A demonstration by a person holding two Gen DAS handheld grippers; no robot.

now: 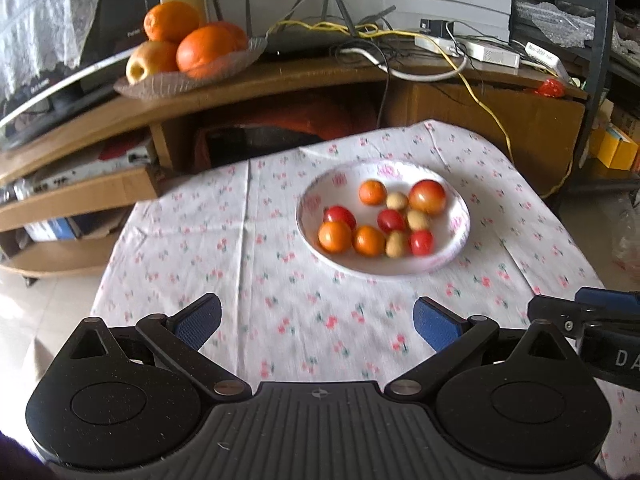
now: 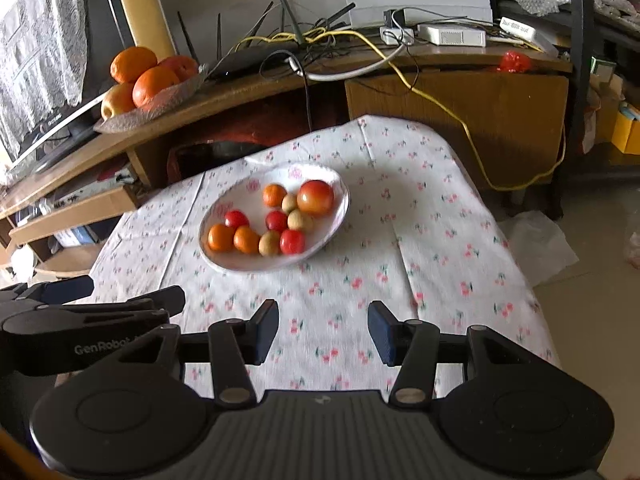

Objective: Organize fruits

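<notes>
1. The fruits sit together in a white plate with pink printed marks on its rim, on the far half of the table, well ahead of both grippers.
2. In the plate lie three small oranges, round and glossy; three small red tomatoes; three pale tan, egg-shaped fruits whose kind cannot be told; and one larger red-and-yellow apple at the far right of the group.
3. The pieces cluster toward the plate's middle, several touching one another; the near left part of the plate is bare.
4. The plate is shallow and round, smooth like glazed ceramic or melamine; which one cannot be told.
5. A white tablecloth printed with small pink cherries and green leaves covers the table, with fold creases running across it.
6. The left gripper hovers over the near edge of the cloth, its blue-padded jaws spread wide, grasping nothing.
7. The right gripper hovers beside it, its jaws also parted with only cloth between them.
8. On the wooden shelf unit behind, a clear textured glass dish holds large oranges and a yellow apple.
9. Cables and white adapters lie tangled on the same shelf.
</notes>
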